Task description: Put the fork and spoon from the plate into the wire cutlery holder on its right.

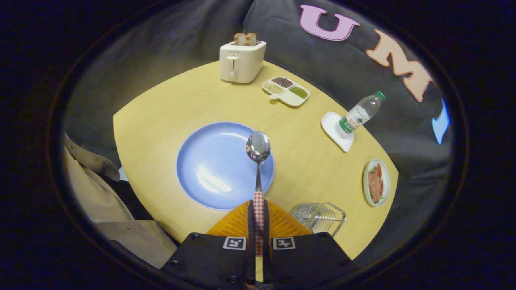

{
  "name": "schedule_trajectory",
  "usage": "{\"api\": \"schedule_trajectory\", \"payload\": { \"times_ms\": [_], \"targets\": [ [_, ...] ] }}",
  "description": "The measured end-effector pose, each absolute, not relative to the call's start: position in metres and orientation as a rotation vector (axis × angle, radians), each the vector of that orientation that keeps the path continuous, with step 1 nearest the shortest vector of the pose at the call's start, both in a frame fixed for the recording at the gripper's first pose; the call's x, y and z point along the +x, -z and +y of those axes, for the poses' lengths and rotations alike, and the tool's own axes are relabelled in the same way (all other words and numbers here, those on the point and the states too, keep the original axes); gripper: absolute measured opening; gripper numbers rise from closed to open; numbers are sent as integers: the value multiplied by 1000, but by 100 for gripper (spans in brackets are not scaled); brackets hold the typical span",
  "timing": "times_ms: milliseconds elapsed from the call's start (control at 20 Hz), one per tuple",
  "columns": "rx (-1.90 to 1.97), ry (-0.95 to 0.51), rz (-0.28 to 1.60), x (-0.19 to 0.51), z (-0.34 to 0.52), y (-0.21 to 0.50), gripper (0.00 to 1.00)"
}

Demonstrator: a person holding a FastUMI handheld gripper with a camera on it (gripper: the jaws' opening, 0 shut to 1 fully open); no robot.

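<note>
The claw (258, 225) shows two broad dark housing blocks side by side at the near end, parted by a narrow slot. Each block carries a small square black-and-white marker (234, 243) on its top inner corner. Round screw heads (175, 264) dot the blocks' outer faces and near edges. Ribbed panels fan out from the two fingers just ahead of the blocks. To the left, a person's beige garment (121, 225) with a buttoned cuff and small buttons.
</note>
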State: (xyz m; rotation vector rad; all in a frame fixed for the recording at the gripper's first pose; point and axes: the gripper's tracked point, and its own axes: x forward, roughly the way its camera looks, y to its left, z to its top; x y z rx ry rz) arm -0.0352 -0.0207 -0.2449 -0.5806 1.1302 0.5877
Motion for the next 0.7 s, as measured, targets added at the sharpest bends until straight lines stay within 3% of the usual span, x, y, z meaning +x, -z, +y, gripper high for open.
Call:
{"api": "schedule_trajectory", "payload": {
  "times_ms": [700],
  "targets": [
    [-658,-461,1351,-29,-150,211,10]
  ]
}}
